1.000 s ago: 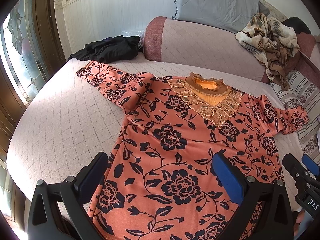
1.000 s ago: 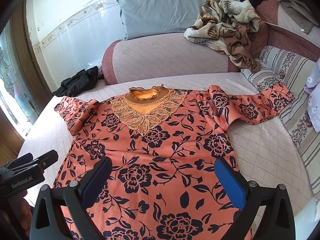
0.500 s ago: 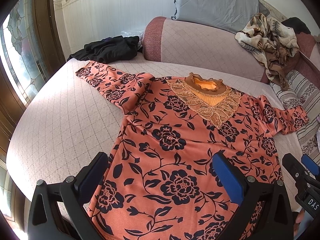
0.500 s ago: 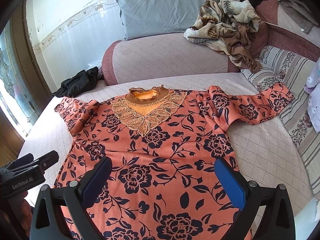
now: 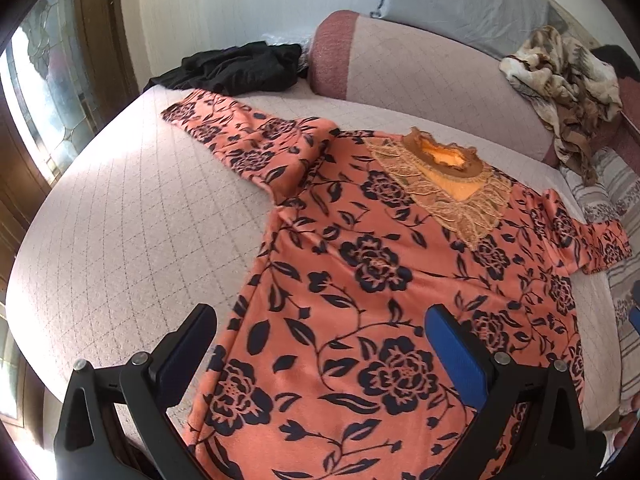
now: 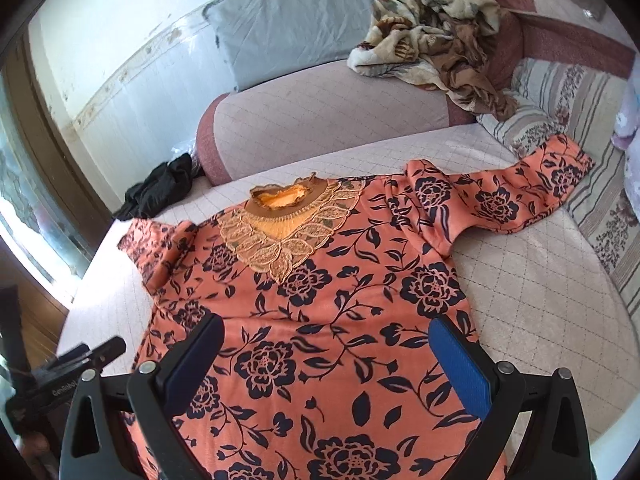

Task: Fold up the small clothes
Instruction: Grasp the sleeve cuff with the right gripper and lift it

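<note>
An orange blouse with a dark flower print lies spread flat on the bed, front up, lace collar at the far side. It also shows in the right wrist view. Its left sleeve stretches toward the far left; its right sleeve stretches right onto a striped pillow. My left gripper is open and empty, hovering over the blouse's lower left hem. My right gripper is open and empty over the lower right hem. The left gripper's body shows in the right wrist view.
The bed has a pale quilted cover. A bolster and grey pillow lie at the head. A black garment lies far left. A brown patterned blanket is heaped far right. A striped pillow lies right.
Both grippers have tilted and shifted slightly left; the blouse sits further right in the left view. The blouse itself has not moved. Both grippers stay open.
</note>
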The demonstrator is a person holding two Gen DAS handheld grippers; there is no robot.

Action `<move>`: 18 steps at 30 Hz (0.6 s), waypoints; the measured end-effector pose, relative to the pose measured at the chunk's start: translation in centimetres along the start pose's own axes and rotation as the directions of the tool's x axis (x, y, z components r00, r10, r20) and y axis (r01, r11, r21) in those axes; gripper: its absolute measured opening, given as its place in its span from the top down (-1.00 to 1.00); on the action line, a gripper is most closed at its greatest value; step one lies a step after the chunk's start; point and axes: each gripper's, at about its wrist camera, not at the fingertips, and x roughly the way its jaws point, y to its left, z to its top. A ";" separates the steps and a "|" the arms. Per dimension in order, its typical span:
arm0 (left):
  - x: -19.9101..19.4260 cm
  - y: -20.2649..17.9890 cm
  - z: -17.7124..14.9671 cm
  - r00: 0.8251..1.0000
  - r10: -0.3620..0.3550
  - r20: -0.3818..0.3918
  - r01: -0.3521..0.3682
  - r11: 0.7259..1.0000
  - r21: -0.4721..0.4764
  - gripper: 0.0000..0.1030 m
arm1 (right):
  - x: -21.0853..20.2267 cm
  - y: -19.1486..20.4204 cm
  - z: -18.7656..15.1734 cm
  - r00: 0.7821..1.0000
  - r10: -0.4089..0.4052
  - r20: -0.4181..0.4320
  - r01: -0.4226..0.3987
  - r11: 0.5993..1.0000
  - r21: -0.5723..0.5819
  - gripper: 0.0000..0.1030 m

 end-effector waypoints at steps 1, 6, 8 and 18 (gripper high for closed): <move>0.8 1.5 0.3 1.000 0.011 -0.007 -0.012 0.999 -0.034 -1.00 | 0.0 -2.0 0.7 1.000 0.009 0.018 -0.010 0.999 0.045 -1.00; 4.7 8.1 1.3 0.993 0.106 -0.057 -0.114 0.981 -0.160 -1.00 | 2.7 -16.3 4.2 0.999 -0.036 0.010 0.029 0.914 0.406 -0.99; 6.0 10.1 1.4 0.988 0.135 -0.079 -0.148 0.971 -0.189 -1.00 | 4.0 -21.7 5.5 0.997 -0.079 -0.007 0.071 0.852 0.518 -0.98; 10.3 14.4 0.4 0.971 0.209 -0.120 -0.232 0.945 -0.229 -1.00 | 9.9 -32.9 14.6 0.911 -0.409 -0.047 0.369 0.762 0.533 -0.60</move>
